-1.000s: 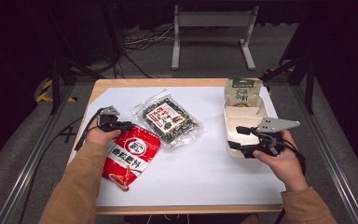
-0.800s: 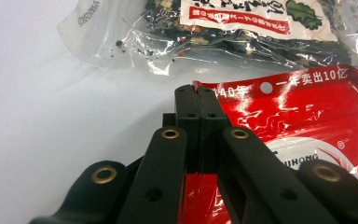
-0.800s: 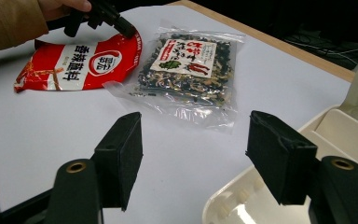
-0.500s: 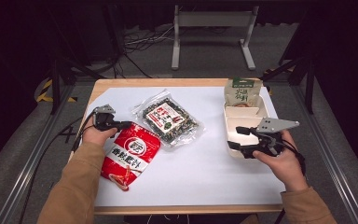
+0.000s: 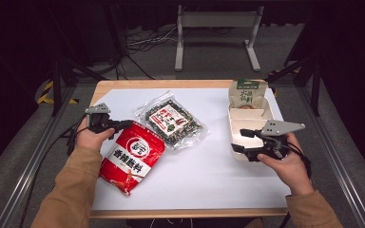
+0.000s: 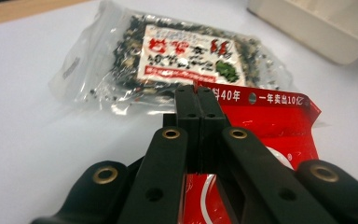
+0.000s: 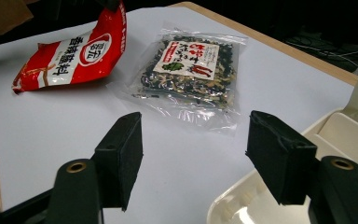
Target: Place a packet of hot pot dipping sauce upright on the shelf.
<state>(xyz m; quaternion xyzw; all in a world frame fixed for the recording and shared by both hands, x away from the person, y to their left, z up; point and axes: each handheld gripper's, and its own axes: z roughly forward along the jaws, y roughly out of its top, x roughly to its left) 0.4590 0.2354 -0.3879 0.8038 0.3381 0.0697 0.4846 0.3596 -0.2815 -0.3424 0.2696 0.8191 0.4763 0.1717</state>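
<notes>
The left hand-held gripper [image 6: 199, 100] pinches the red packet [image 5: 132, 156] by its top edge, far end resting on the desk [image 5: 209, 171] — a thin hold that could slip as the bag's weight swings.

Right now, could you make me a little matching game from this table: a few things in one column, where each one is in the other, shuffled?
Things:
1. red bag
2. clear bag
3. green pouch
4. right gripper

Places:
A. lying flat mid-table
B. top edge pinched in the left gripper
C. standing in the tray's far end
D. open at the tray's near end

Pairs: 1-B, 2-A, 3-C, 4-D
</notes>
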